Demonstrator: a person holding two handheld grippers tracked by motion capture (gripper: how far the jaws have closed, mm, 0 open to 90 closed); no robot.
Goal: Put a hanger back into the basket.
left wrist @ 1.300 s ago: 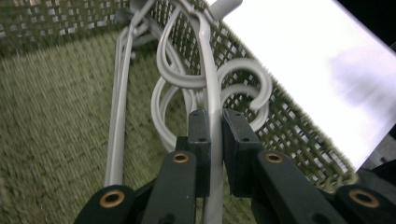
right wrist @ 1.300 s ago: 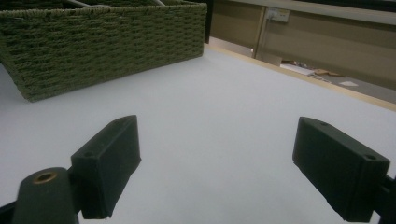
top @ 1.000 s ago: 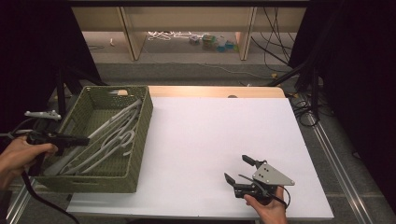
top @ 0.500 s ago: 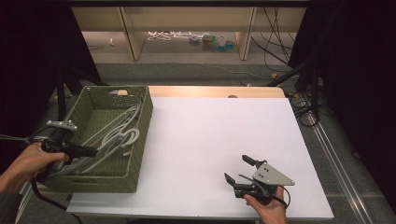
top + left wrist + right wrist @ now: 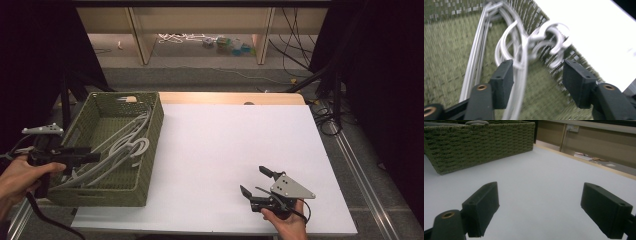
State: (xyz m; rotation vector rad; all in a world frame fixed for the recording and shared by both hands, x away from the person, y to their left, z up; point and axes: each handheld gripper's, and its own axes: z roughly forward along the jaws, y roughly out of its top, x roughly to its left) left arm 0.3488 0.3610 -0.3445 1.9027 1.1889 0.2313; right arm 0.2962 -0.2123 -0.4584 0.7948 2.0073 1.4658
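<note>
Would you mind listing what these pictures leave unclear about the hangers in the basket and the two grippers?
- Hangers: their number; in the high view they overlap, and motion blur smears them in the left gripper view.
- Left gripper: its jaws have just been opening and stand apart around a hanger shaft; blur hides any contact.
- Basket: its contents, behind its woven wall in the right gripper view.
- Right gripper: open over bare table.

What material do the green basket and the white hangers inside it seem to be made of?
Basket: looks like woven fibre, perhaps paper cord or seagrass, matte olive green; the plaited rows show on its wall.
Hangers: probably plastic, smooth and slightly glossy white, with thick rounded hooks; coated wire cannot be ruled out.
</note>
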